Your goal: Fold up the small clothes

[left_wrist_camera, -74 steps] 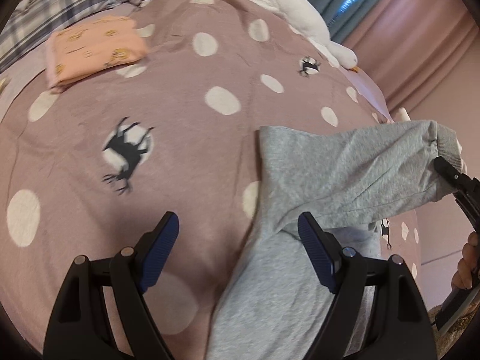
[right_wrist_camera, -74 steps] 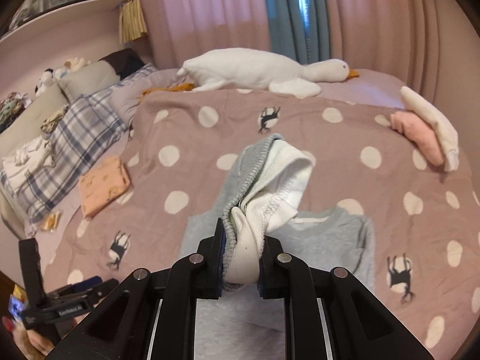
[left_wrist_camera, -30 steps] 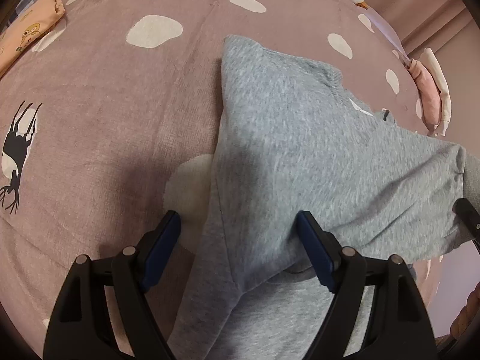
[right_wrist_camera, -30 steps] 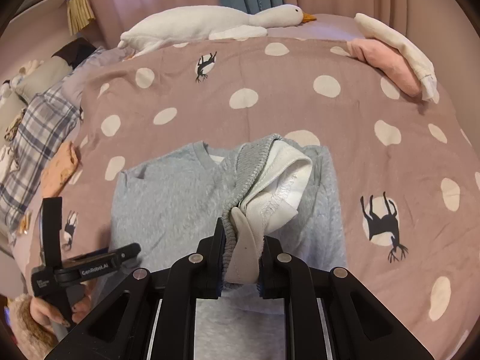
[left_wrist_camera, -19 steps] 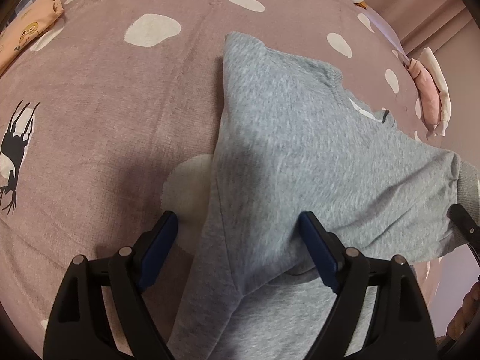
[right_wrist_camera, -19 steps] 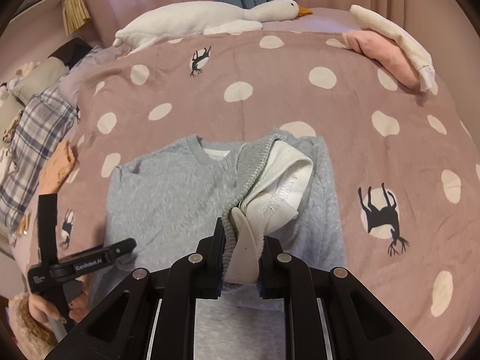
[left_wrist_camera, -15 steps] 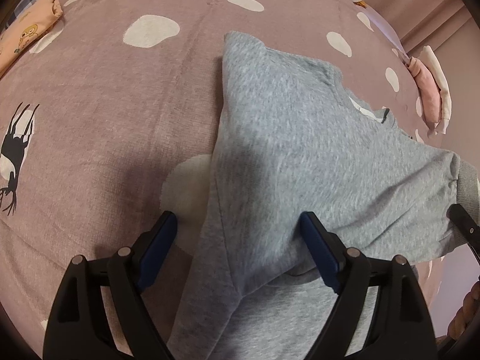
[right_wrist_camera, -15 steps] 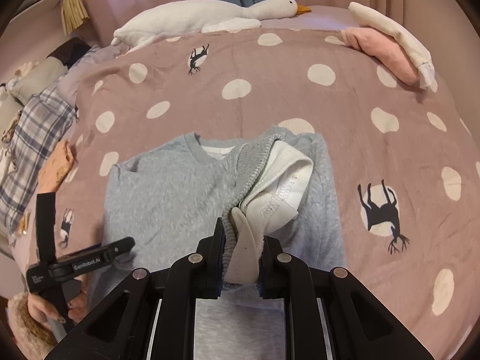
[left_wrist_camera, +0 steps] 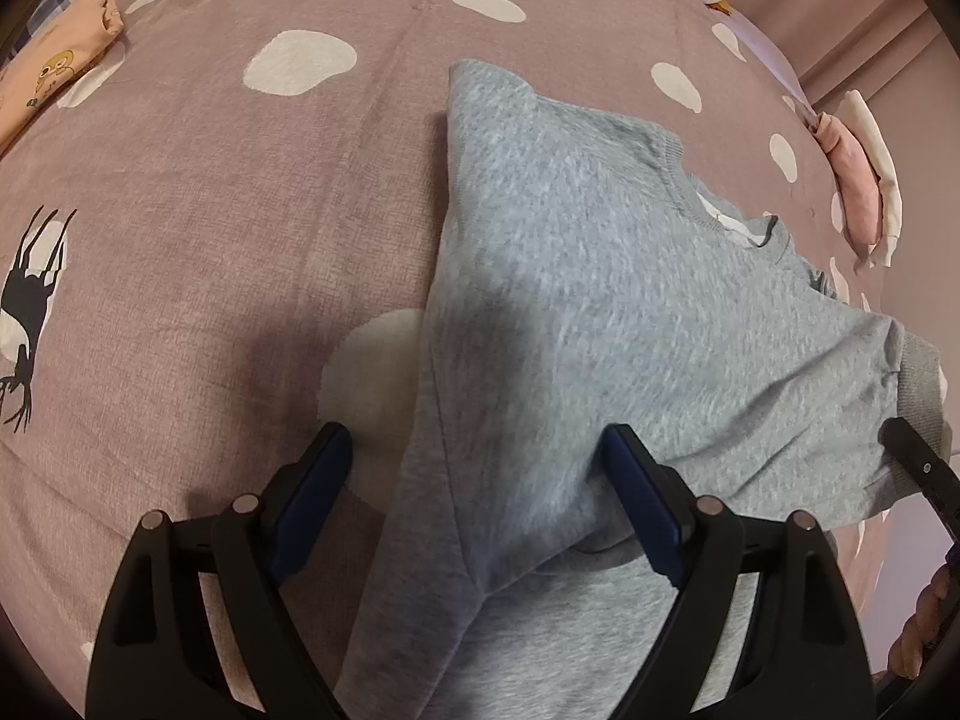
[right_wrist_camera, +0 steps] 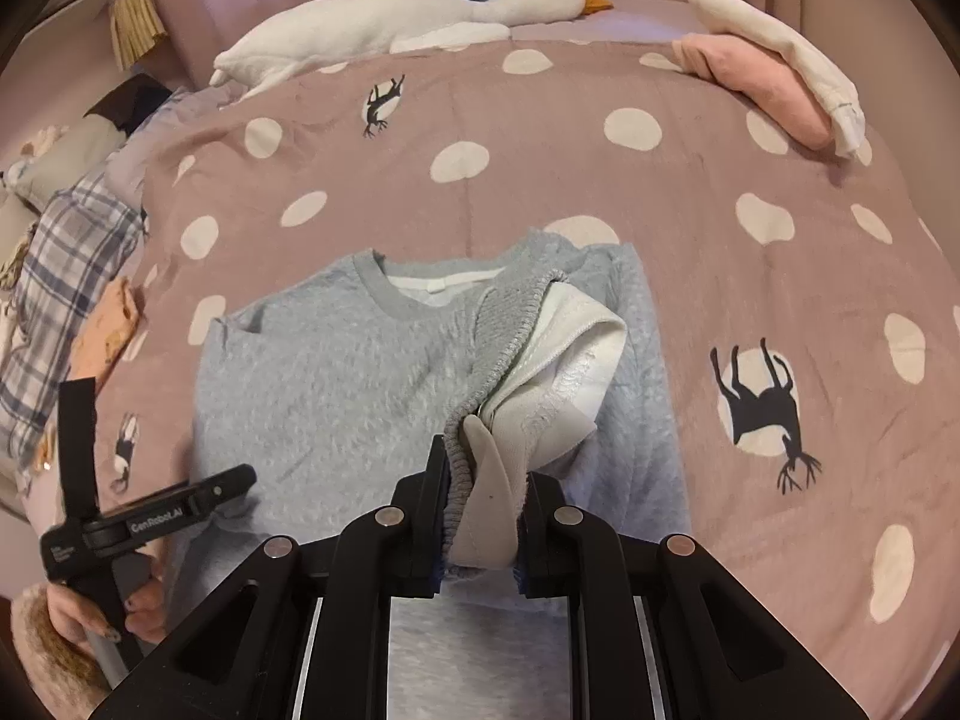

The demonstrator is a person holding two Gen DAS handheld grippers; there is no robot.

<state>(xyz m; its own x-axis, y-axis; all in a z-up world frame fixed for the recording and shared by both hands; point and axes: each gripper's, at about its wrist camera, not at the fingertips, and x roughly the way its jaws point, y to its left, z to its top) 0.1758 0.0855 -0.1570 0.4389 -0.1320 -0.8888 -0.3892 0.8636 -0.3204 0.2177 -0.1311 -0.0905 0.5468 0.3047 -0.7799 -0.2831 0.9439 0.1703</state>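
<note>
A grey sweatshirt (left_wrist_camera: pixel 600 240) lies flat on the dotted mauve bedspread (left_wrist_camera: pixel 240 180), its collar (right_wrist_camera: pixel 384 294) toward the far side. My right gripper (right_wrist_camera: pixel 486 480) is shut on a sleeve cuff (right_wrist_camera: pixel 504 330) with the white lining (right_wrist_camera: pixel 570 360) turned out, and holds it above the sweatshirt's chest (right_wrist_camera: pixel 336 384). That sleeve stretches across the body toward a right finger (left_wrist_camera: pixel 918 468) at the frame's edge. My left gripper (left_wrist_camera: pixel 474 438) hovers open over the sweatshirt's left side seam, pads apart from the cloth. A hand (right_wrist_camera: pixel 90 618) holds its handle.
A white plush goose (right_wrist_camera: pixel 390 18) lies along the bed's far edge. Folded pink and white clothes (right_wrist_camera: pixel 762 78) sit at the far right. A folded orange garment (left_wrist_camera: pixel 54 78) and a plaid pillow (right_wrist_camera: pixel 60 276) lie at the left.
The right gripper has carried the cuff in over the sweatshirt's chest, then held nearly still. The left gripper moved over the side seam and its jaws have widened a little.
</note>
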